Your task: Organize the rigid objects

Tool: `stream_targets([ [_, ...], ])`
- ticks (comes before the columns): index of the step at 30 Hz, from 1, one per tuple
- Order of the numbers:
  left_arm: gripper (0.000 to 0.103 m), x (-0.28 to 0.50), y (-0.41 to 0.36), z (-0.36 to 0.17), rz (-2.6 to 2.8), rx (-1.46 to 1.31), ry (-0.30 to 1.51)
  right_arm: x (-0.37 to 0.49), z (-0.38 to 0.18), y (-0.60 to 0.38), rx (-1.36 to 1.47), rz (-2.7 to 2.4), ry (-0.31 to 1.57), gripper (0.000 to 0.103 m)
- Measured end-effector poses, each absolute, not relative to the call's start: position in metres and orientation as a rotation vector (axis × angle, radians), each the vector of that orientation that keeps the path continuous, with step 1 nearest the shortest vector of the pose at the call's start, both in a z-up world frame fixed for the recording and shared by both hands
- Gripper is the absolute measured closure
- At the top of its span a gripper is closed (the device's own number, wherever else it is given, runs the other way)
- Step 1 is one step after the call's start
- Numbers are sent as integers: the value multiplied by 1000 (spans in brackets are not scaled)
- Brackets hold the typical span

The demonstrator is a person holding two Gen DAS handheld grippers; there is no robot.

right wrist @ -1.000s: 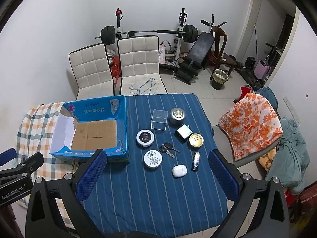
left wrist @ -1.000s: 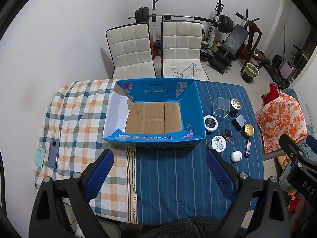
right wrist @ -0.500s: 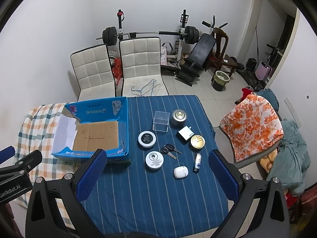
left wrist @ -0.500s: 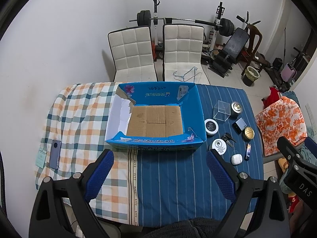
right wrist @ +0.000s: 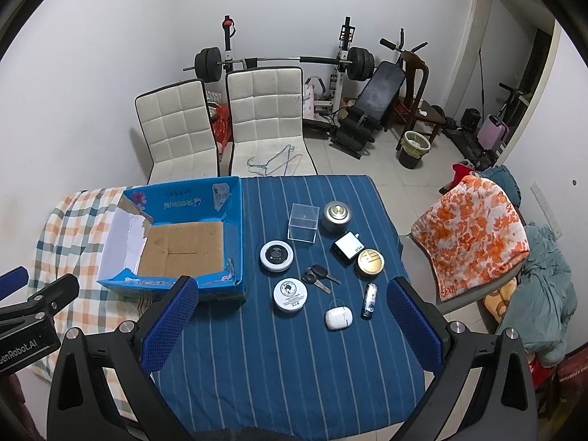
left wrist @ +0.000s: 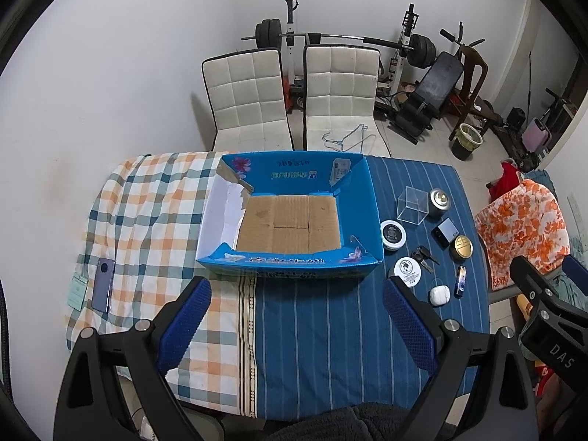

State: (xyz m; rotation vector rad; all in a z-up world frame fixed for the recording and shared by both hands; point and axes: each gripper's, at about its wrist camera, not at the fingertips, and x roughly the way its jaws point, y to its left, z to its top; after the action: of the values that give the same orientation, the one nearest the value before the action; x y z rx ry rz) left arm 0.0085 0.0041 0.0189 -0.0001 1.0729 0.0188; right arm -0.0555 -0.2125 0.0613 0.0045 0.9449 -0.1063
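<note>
Right wrist view: my right tongs [right wrist: 290, 323] hang spread and empty over bare striped cloth, the white earbud case [right wrist: 338, 318] and round tin [right wrist: 290, 294] just ahead between the fingers. My left tongs [left wrist: 296, 321], also spread, face the blue box [left wrist: 362, 220], its near edge just ahead.

Left tongs [left wrist: 296, 321]: jaws spread wide, nothing between the blue ribbed pads [left wrist: 185, 318]; pitched steeply downward above the tabletop [left wrist: 312, 360].
Right tongs [right wrist: 290, 325]: jaws spread wide, nothing between the blue pads [right wrist: 171, 325]; likewise angled steeply down.
Relative position: side by side; the right tongs show at the right edge of the left wrist view, the left tongs at the left edge of the right wrist view.
Contact: neither touches anything.
</note>
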Motion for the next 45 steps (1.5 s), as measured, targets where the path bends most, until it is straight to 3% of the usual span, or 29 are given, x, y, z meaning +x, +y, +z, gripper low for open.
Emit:
stream_targets([
  [14, 7, 14, -5, 13, -1, 11, 1083, -53, 54, -228, 38, -120, 972, 0],
  [22, 7, 75, -62, -5, -86, 56, 1076, 0, 13, -298, 189, -195, 1072, 0],
  [28, 7, 155, -121, -57, -132, 63, 1155, 75, -50, -365, 183, -316, 1145, 0],
  [37, 7, 273, -220, -195, -218, 105, 1412, 199, -165, -442, 186, -316, 1309, 0],
  [45, 7, 305, -261, -285, -266, 143, 1585, 251, -227, -472, 229, -285, 1382, 0],
])
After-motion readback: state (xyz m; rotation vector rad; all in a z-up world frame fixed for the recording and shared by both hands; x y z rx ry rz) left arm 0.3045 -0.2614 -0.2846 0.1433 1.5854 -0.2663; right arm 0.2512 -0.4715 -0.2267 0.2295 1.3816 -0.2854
